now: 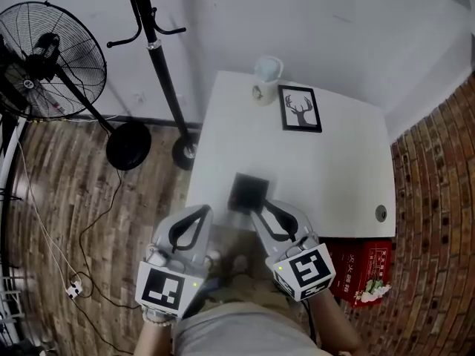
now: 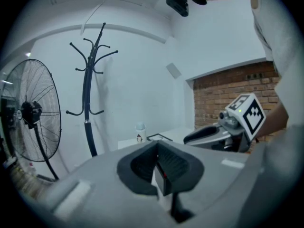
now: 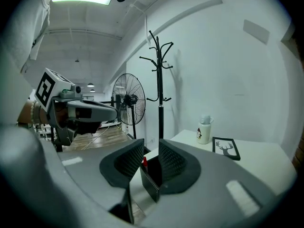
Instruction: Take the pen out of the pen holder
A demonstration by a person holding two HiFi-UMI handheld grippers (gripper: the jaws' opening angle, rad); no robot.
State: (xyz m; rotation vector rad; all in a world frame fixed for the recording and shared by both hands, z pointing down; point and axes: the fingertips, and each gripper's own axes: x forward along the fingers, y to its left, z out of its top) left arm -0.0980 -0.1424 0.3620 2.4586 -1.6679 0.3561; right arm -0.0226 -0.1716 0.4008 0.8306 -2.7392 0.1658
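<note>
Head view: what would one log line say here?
approach; red pen in pen holder; left gripper open; right gripper open; no contact

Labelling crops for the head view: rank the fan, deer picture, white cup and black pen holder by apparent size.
Largest: fan.
Then deer picture and pen holder, alike in size, unranked.
Smallest: white cup.

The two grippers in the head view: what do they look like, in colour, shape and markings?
The left gripper and the right gripper look the same. Each has a light grey body that narrows to two jaws, and the jaws are lined with black ribbed pads. Each carries a white cube with black square markers, the left cube and the right cube, with a small green light beside it.
</note>
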